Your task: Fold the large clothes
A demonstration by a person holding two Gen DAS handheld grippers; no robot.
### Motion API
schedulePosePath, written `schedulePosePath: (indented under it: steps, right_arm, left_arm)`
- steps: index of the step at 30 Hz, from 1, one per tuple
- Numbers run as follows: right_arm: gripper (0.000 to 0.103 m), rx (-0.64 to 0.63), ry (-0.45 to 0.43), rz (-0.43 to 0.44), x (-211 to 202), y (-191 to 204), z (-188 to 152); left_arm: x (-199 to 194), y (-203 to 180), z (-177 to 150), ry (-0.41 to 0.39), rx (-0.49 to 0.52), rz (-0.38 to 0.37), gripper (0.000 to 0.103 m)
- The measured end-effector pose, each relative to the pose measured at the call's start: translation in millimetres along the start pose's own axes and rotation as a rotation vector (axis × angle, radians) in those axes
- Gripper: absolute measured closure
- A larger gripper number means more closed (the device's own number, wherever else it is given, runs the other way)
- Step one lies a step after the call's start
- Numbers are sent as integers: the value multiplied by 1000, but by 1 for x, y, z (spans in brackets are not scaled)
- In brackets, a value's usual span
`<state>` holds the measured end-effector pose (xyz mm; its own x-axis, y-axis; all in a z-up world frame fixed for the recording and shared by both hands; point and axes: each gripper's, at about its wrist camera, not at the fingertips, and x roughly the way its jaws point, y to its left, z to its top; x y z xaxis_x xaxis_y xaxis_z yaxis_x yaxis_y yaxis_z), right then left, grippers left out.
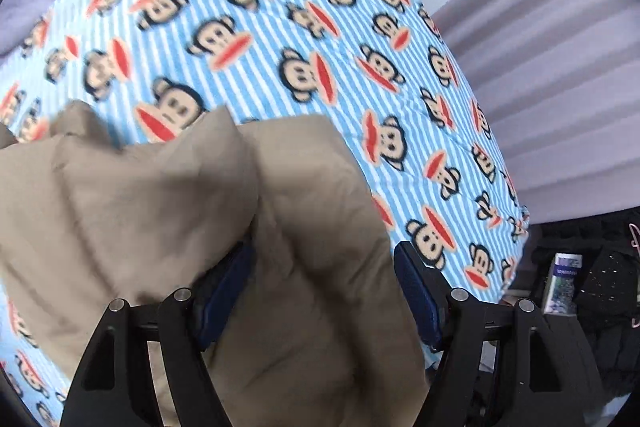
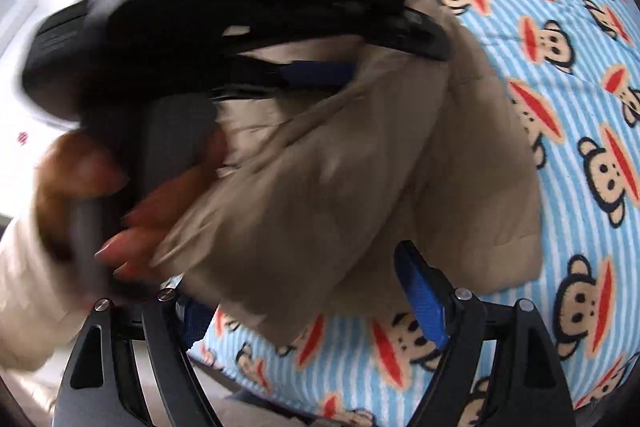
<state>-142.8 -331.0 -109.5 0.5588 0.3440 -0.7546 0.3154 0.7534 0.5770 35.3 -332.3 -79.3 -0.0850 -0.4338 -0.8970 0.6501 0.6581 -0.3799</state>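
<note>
Left wrist view: left gripper (image 1: 320, 291) spread wide, blue pads (image 1: 416, 299) apart; tan padded garment (image 1: 200, 211) bunched between fingers, draped over left pad, clear of right pad, not pinched. Garment lies on striped monkey-print blanket (image 1: 304, 27).

Right wrist view: person's hand (image 2: 120, 195) grips handle of left gripper (image 2: 316, 73), which reaches into garment (image 2: 360, 187) folds. Right gripper (image 2: 308, 307) wide open; garment edge hangs between its fingers, left pad mostly hidden, no clamp. Blanket (image 2: 580, 107) beneath.

L gripper (image 1: 320, 291): jaws spread wide. R gripper (image 2: 308, 307): jaws apart too. Person's hand (image 2: 116, 195) wrapped round L gripper's handle.
</note>
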Motion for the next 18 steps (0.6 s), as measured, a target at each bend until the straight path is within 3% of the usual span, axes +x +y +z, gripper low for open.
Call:
schedulePosePath:
  steps: [1, 2, 8, 10, 13, 18]
  right_arm:
    - [78, -4, 12, -23, 4, -3, 2]
    - [81, -6, 15, -66, 5, -6, 2]
    - [81, 1, 20, -93, 6, -25, 1]
    - [81, -12, 16, -102, 2, -25, 1]
    - [81, -58, -2, -149, -4, -18, 0]
    - [81, -41, -2, -212, -9, -35, -5]
  left_arm:
    - [-11, 4, -2, -32, 4, 21, 29]
    - [-23, 11, -4, -65, 0, 43, 29]
    - [-76, 84, -20, -256, -101, 258, 29]
    - [-71, 115, -23, -235, -157, 325, 29]
    - [-46, 142, -19, -178, -238, 292, 29]
    - [-3, 103, 3, -155, -112, 334, 29]
